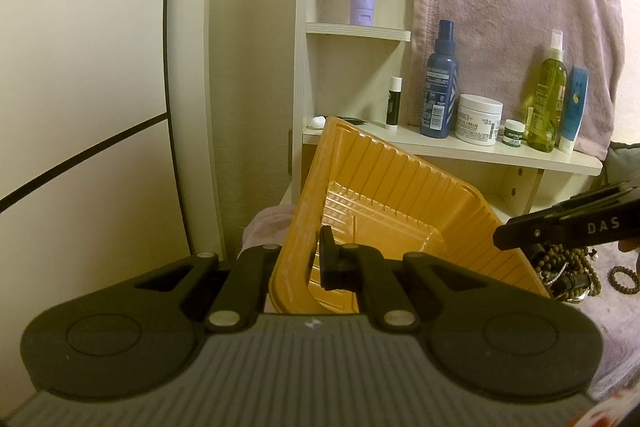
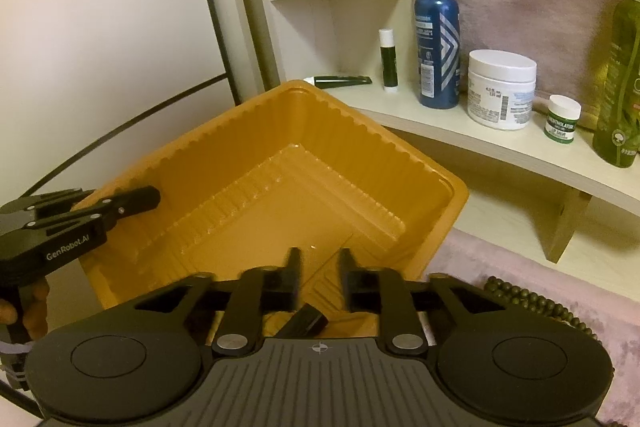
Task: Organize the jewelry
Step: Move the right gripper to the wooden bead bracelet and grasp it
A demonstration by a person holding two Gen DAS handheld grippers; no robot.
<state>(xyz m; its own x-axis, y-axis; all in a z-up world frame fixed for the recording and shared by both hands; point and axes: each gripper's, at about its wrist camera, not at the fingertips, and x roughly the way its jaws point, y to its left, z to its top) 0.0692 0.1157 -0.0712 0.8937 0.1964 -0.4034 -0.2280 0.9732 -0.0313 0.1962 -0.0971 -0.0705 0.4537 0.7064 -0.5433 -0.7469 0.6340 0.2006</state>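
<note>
An orange ribbed plastic tray (image 1: 384, 187) stands tilted in front of the shelf. My left gripper (image 1: 300, 259) is shut on its near wall, one finger inside and one outside. In the right wrist view the left gripper (image 2: 138, 201) clamps the left rim of the tray (image 2: 248, 131). My right gripper (image 2: 318, 275) hangs over the tray's near corner with its fingers apart and nothing between them. A small dark piece (image 2: 306, 323) lies in the tray just below them. A pile of dark bead jewelry (image 1: 568, 267) lies on the pink cloth under the right gripper (image 1: 504, 237).
A pale wooden corner shelf (image 2: 500, 143) behind the tray carries a blue spray bottle (image 2: 438, 39), a white cream jar (image 2: 500, 91), a small green-labelled jar (image 2: 562, 123), a green bottle (image 2: 618, 83) and a lip balm stick (image 2: 388, 59). A string of green beads (image 2: 536, 303) and a loose bracelet (image 1: 624, 279) lie on the cloth.
</note>
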